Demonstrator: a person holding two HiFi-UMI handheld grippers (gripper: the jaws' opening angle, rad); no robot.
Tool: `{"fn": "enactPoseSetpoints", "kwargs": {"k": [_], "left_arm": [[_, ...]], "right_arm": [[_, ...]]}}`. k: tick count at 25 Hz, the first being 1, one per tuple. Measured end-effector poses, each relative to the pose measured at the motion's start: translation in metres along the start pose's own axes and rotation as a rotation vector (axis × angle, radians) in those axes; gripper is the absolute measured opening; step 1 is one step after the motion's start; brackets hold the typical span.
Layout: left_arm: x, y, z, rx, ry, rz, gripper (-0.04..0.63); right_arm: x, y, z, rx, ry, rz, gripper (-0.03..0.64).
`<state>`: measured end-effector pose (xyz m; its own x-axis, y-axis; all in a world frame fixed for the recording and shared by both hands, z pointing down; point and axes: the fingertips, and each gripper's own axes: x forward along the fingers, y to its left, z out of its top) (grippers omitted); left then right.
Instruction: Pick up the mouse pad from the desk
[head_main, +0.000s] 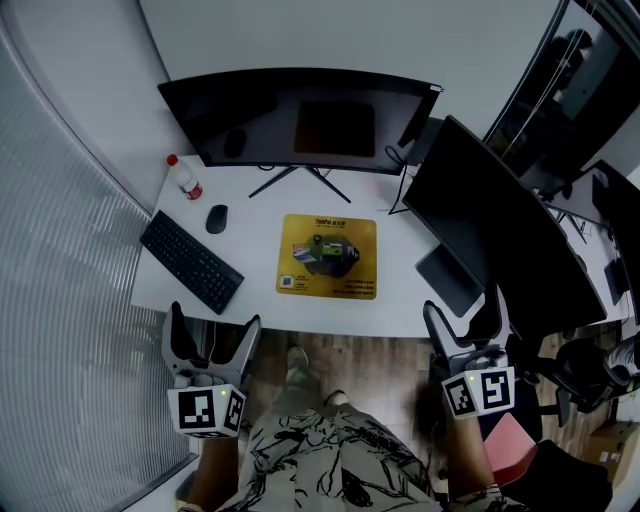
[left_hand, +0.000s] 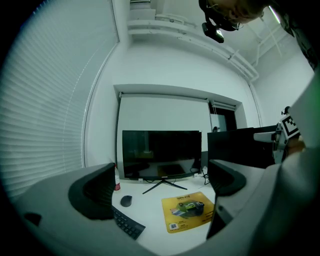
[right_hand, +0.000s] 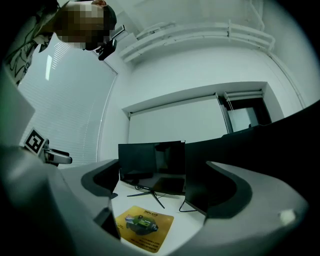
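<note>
1. Far left of the head view: slatted blinds (head_main: 60, 300) run down the frame's edge.
2. Upper left of the white desk (head_main: 262, 228): a bottle (head_main: 185, 178) with a red cap stands upright. A black mouse (head_main: 216, 218) sits just right of it. A black keyboard (head_main: 191, 261) lies slanted along the desk's left front corner.
3. Lower left: the left gripper (head_main: 213, 325) is held off the desk's front edge, near the keyboard but not touching it. Its 2 jaws are spread wide with nothing between them, and its own view shows only the desk through the gap.
4. Top centre: a wide dark monitor (head_main: 300, 115) stands at the back of the desk on a splayed stand.
5. Centre: the yellow pad (head_main: 328, 257) lies flat on the desk in front of that stand. It has a dark green-black patch at its middle and is well apart from both grippers. It shows at lower centre-right of the left gripper view and lower left of the right gripper view.
6. Right of centre: a 2nd screen (head_main: 495, 240), also dark, stands angled at the desk's right end.
7. Lower right: the right gripper (head_main: 463, 312) is held off the desk's front edge below that screen. Its jaws are wide apart and empty.
8. Bottom centre: the person's patterned trousers (head_main: 330, 460) and shoes show above a wood floor (head_main: 380, 370).
</note>
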<state>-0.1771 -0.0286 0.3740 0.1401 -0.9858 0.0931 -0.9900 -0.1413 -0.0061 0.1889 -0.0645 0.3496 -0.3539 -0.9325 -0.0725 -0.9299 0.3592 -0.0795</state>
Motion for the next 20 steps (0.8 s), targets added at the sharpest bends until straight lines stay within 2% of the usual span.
{"fn": "enactPoseSetpoints", "kwargs": {"k": [9, 20], "left_arm": [[0.042, 0.023, -0.007, -0.010, 0.022, -0.013, 0.571], [0.100, 0.057, 0.008, -0.003, -0.002, -0.044, 0.571]], "right_arm": [[0.048, 0.000, -0.010, 0.012, 0.006, -0.017, 0.529], [0.113, 0.006, -0.003, 0.016, -0.025, -0.034, 0.529]]}}
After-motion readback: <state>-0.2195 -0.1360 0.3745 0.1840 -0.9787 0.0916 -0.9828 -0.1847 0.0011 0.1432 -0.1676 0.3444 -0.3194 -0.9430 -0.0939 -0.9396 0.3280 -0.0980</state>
